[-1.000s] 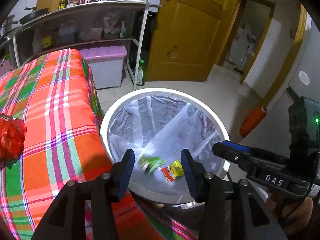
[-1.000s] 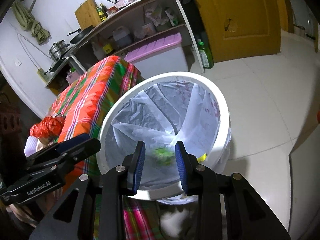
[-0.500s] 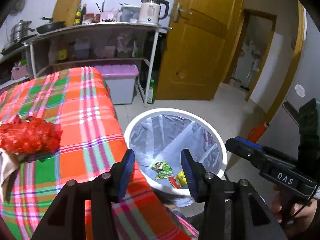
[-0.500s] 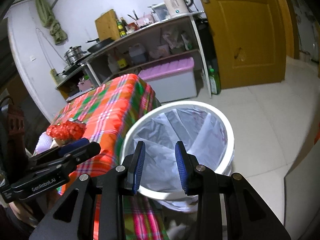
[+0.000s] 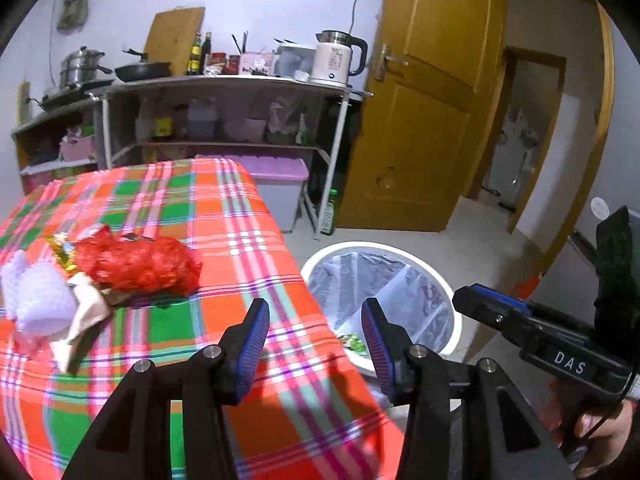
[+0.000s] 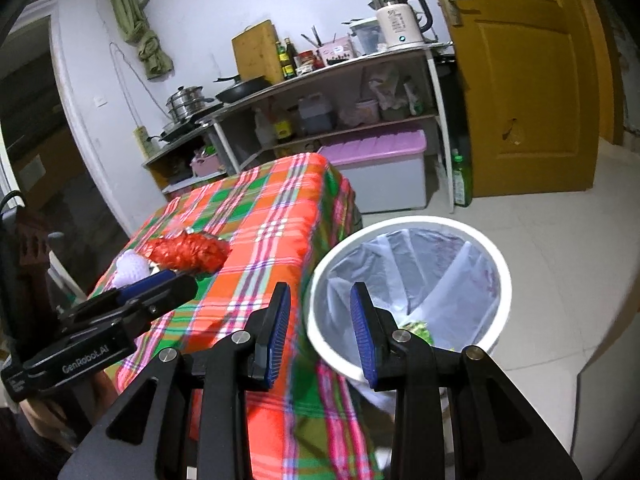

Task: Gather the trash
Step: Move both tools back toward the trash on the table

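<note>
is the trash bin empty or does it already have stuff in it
Not empty: the white bin is lined with a clear bag, and a green wrapper lies at its bottom.

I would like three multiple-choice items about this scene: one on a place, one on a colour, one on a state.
1. Where does the red mesh bag lie?
A. on the checked tablecloth
B. in the bin
C. on the floor

2. What colour is the rim of the trash bin?
A. black
B. white
C. purple

3. How is the left hand-held gripper?
A. shut on a wrapper
B. open, empty
C. shut on the bag

Key: 1 A, it rests on the cloth beside white trash; 2 B, the rim looks white in both views; 3 B, a clear gap shows between its fingers.
</note>
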Motion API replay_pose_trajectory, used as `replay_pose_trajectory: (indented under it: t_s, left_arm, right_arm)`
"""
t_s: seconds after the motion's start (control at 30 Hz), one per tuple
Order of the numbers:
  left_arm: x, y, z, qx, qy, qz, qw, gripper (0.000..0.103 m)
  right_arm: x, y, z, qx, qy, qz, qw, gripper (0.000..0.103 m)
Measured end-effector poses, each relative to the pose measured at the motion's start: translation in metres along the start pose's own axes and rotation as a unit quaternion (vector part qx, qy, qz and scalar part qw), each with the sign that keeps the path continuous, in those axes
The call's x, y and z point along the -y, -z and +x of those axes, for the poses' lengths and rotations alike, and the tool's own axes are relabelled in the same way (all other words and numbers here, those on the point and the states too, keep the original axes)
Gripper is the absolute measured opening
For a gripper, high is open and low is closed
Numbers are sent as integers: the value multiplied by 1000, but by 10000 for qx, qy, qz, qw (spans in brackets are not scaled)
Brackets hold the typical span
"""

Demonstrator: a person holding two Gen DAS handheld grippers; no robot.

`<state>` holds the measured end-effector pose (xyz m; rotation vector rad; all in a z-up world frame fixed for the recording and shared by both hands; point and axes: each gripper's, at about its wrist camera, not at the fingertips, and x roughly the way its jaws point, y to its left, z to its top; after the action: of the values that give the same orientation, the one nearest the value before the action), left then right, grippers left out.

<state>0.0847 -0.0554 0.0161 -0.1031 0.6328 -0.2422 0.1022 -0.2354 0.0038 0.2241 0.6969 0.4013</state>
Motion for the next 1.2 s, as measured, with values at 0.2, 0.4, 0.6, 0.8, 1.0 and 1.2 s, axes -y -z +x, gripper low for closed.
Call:
replay_pose_trajectory:
  t_s: [0.2,0.4,0.6,0.8,1.0,1.2]
  left_arm:
    - [-13,11,-16,87,-311,44,9995,48]
    - [-33,22,-25,115,-493,-78,9987,48]
    - [-54,33,-29,37,-713,-303,9970,48]
    - [-80,40,-37,37,-752,-508,9959,48]
    - [-106,37,-47,122,-842,-740,9936,48]
    - [-138,35,-49,124,-1082,-1093,9880,50]
  right_arm:
    - [-17,4,7,-109,-167,-176,9996,44]
    - [-35,8,15,-286,-211,-402,9986,44]
    - [-50,12,25,-473,-332,-547,9968,44]
    - [-71,12,38,-555,-465,-849,9938,44]
    - [-92,9,55,-602,-637,-1119,9898,55]
    - [-109,4,73,-648,-730,-1389,9855,56]
